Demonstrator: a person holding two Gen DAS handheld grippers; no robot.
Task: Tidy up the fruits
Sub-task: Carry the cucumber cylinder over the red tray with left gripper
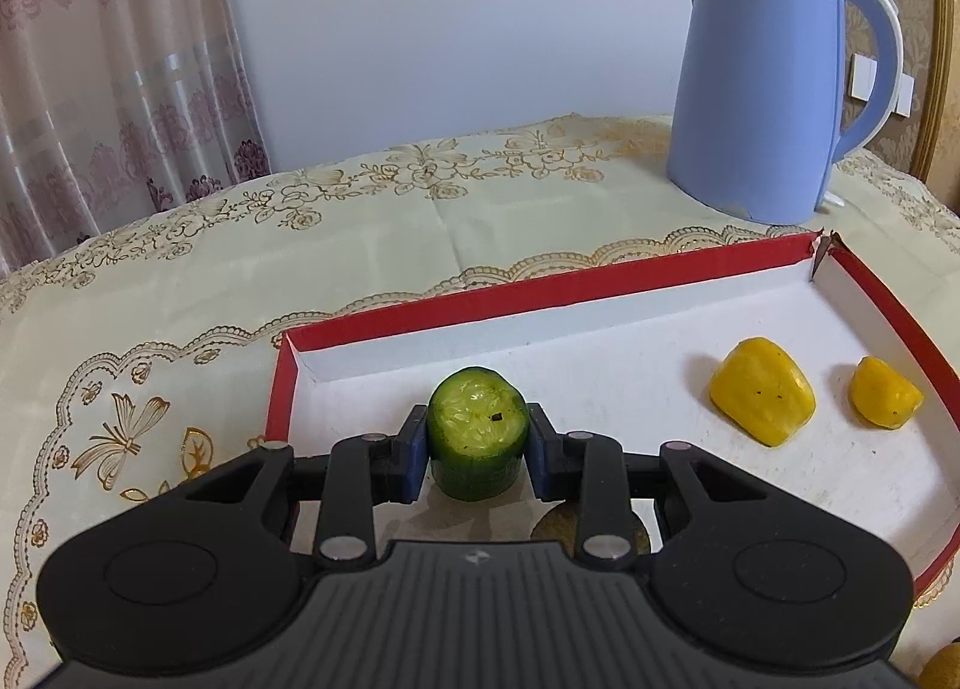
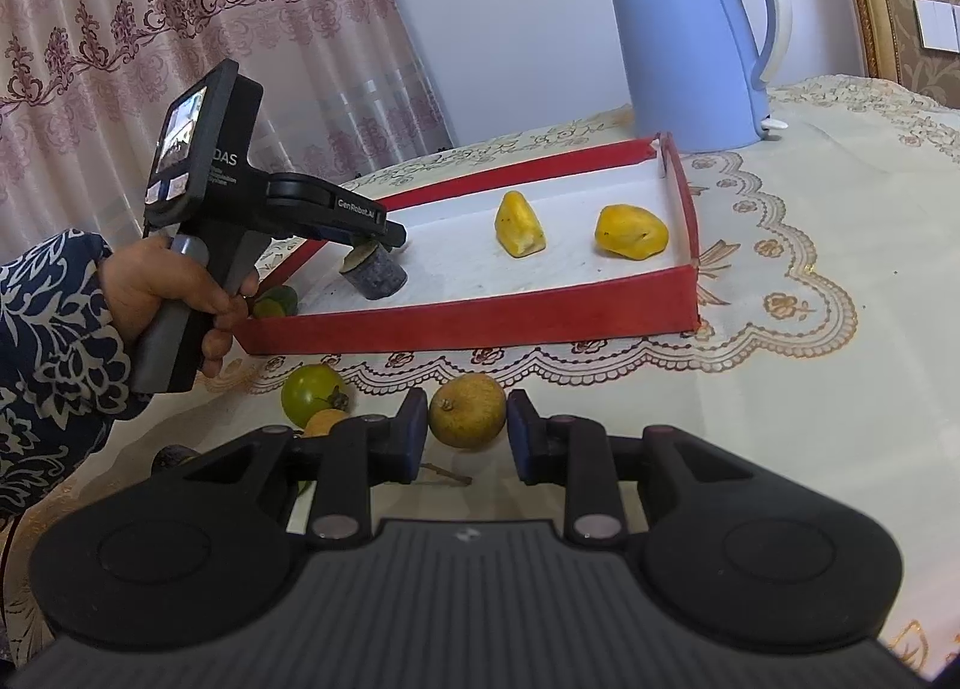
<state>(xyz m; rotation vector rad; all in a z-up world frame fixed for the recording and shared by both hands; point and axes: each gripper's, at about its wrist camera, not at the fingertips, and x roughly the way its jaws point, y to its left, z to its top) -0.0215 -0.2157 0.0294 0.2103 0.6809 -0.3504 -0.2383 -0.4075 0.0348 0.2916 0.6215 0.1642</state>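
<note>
My left gripper (image 1: 477, 443) is shut on a green cucumber chunk (image 1: 477, 431), cut face up, just above the white floor of the red-walled tray (image 1: 540, 281). From the right wrist view the same chunk (image 2: 373, 272) hangs under the left gripper (image 2: 375, 245) at the tray's left end. Two yellow fruit pieces (image 1: 762, 389) (image 1: 885, 401) lie in the tray's right part. My right gripper (image 2: 465, 431) is open, its pads on either side of a brownish-yellow round fruit (image 2: 468, 410) on the tablecloth, in front of the tray (image 2: 468, 323).
A blue electric kettle (image 2: 690, 35) stands behind the tray. A green round fruit (image 2: 309, 392), an orange one (image 2: 324, 422) and a dark one (image 2: 171, 458) lie on the cloth left of my right gripper. Another green fruit (image 2: 276, 302) sits by the tray's left corner. A curtain hangs at left.
</note>
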